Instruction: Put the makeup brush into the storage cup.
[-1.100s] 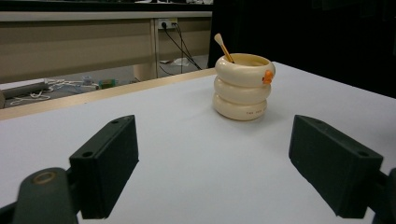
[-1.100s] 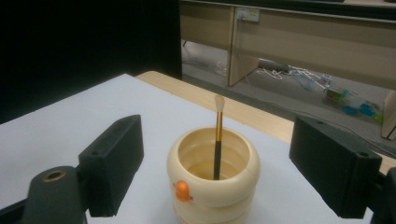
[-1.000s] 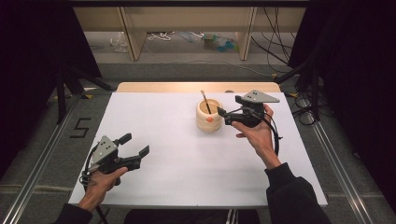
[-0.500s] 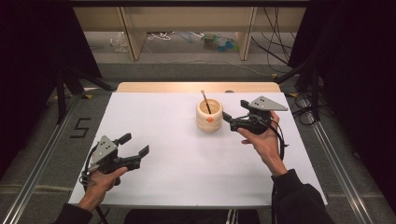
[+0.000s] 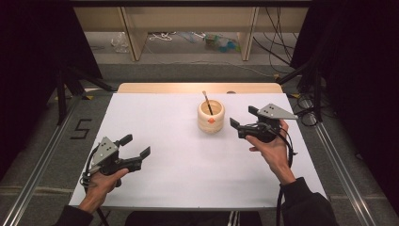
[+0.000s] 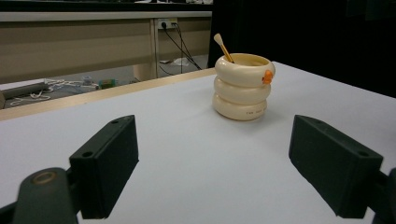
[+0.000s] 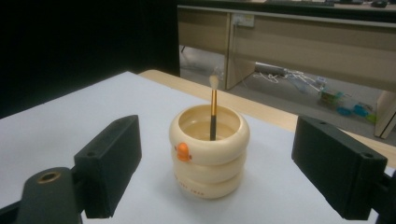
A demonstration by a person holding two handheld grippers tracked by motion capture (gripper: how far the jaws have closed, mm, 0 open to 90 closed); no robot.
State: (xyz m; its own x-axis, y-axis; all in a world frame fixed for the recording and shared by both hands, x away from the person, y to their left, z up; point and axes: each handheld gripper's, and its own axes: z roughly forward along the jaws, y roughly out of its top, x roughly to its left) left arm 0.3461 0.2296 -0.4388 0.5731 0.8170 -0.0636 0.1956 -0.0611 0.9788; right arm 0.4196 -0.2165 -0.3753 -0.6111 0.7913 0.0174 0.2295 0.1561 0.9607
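The left hand-held gripper (image 5: 135, 147) lay low on the white table (image 5: 179, 179), well to the left of the cream ringed pot (image 5: 211, 116) and nearer the person, its jaws spread and empty. The pot stood upright near the table's far edge, a brush (image 5: 207, 101) leaning inside it. Just right of the pot, the right hand-held gripper (image 5: 243, 118) pointed at it, jaws spread wide, clear of its sides.

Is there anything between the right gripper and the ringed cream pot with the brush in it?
Nothing visible does. The right gripper sits beside the cream pot, jaws open and apart from it, with bare white table between them. In the right gripper view the pot stands straight ahead between the jaws, the brush upright inside.
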